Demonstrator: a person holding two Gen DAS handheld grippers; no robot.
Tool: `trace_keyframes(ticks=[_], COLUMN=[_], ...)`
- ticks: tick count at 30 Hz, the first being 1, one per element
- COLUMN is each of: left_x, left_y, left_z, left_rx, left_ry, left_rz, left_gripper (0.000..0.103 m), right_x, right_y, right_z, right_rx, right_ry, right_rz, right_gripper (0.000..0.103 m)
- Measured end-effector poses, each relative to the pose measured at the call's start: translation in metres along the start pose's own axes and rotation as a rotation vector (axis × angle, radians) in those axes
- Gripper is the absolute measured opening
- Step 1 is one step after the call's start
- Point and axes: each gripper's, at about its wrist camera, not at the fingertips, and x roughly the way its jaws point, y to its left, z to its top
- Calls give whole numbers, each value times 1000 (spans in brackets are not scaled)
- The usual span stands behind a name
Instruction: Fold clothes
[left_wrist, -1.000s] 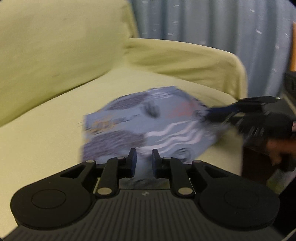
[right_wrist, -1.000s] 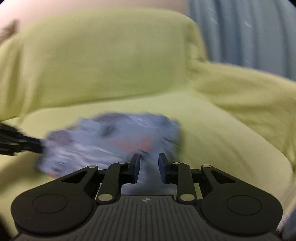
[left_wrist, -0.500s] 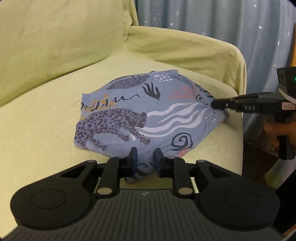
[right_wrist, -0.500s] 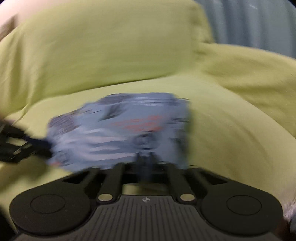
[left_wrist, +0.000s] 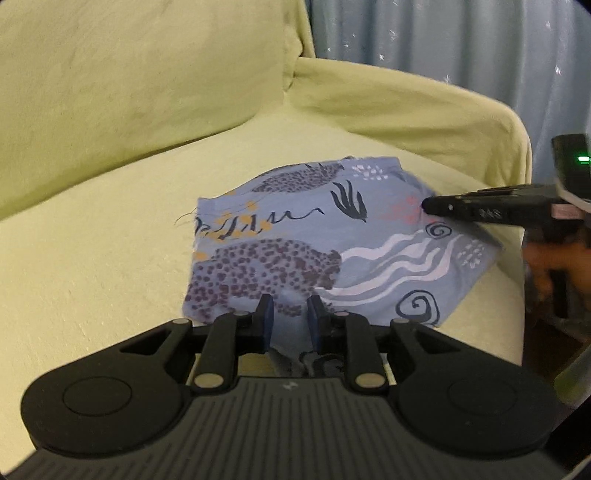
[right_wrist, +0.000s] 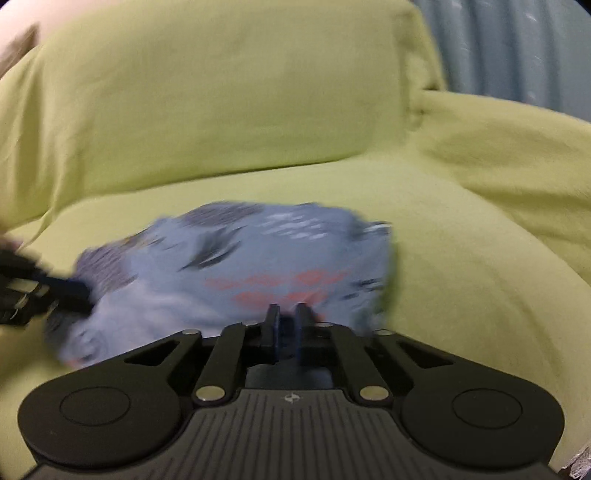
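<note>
A folded blue cloth with a leopard and wave print (left_wrist: 317, 243) lies on the yellow-green sofa seat (left_wrist: 92, 280); it shows blurred in the right wrist view (right_wrist: 240, 266). My left gripper (left_wrist: 290, 314) is at the cloth's near edge, its jaws a little apart with a fold of cloth between them. My right gripper (right_wrist: 286, 317) has its jaws nearly together over the cloth's near edge; blur hides whether it grips cloth. The right gripper also shows in the left wrist view (left_wrist: 428, 205), its tip over the cloth's right side.
The sofa backrest (left_wrist: 129, 81) rises behind the cloth and an armrest (left_wrist: 406, 107) runs along the right. A blue-grey curtain (left_wrist: 461, 40) hangs behind the sofa. The seat's front edge drops off at the right (left_wrist: 517, 306).
The cloth has settled flatter on the seat. My right gripper's jaws have narrowed and it has moved in over the cloth's right side. My left gripper stays at the near edge.
</note>
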Motion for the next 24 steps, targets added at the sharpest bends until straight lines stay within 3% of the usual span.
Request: trace_keyframes(ticks=[2,3,4,6,8,11,15,19,24], left_x=[-1,-1,0,3,5,3,-4,-5,26], left_y=[-2,-4,-6,-8,-10,-13,-15,-16,-26], left_z=[1,1,1,0,0,3,13,31,51], left_rx=[13,28,40,48,54,71,101,108,185], left_ry=[-4,-7,-8,-11,-15,-11,-20,-65,-50], left_rz=[17,27,33,38,44,56,74,52,-29], left_gripper=[18,19,19,19,19,19,19,19,19], right_x=[11,13,11,7,13,46,61,40,12], right_y=[-19,-27,-29,-28,-17,-1,-4,-10,-6], right_z=[4,8,12,21,27,33,45,46,44], right_rx=[55,100,120,143,128,59,68,114,161], right_ry=[-9,-23,-43,-80,-67,37,0,-69,-102], right_rz=[-69,-91,-89,-59,-19,-13,-22,-28,17], right_gripper=[0,7,13,13,14,14,13,17,26])
